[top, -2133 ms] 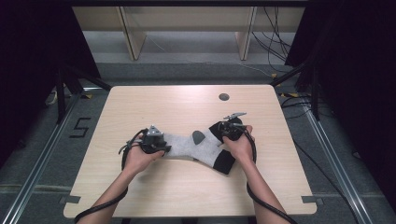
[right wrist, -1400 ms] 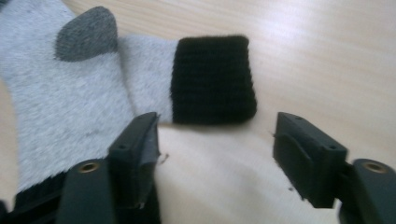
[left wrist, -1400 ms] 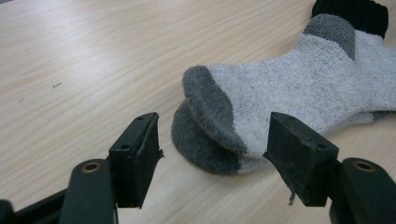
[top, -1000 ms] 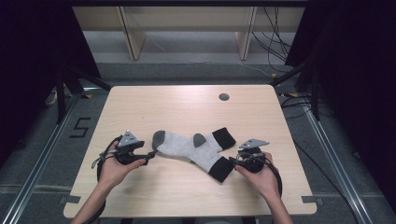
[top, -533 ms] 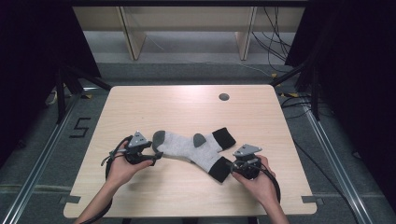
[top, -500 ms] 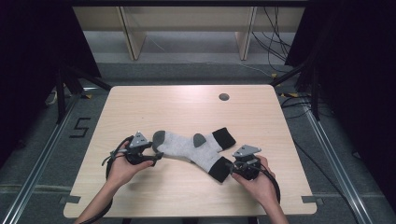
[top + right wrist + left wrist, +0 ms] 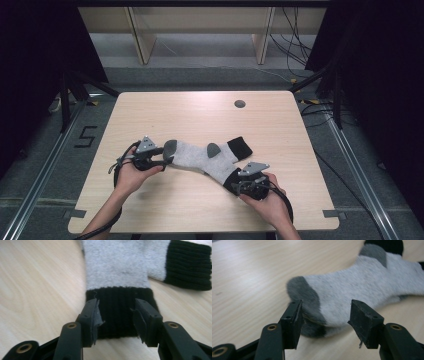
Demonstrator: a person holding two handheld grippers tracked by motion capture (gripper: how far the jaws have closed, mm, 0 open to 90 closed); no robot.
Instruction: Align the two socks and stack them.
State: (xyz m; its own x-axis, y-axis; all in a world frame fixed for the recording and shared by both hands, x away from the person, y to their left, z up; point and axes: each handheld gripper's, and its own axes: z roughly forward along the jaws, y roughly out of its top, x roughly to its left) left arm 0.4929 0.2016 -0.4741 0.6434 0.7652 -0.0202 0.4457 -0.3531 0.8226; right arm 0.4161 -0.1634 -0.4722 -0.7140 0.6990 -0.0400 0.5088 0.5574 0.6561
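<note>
2 grey socks [image 7: 202,156] overlap on the desk [image 7: 200,112]; left claw [image 7: 325,315] closing around the toes, right claw [image 7: 116,315] closing astride a black cuff [image 7: 120,312], neither pinching yet

We see 2 socks [image 7: 205,156] lying crossed on the table [image 7: 200,112], toward its near edge. The left gripper [image 7: 161,159] sits at their left end, the right gripper [image 7: 239,186] at their near right end.
</note>
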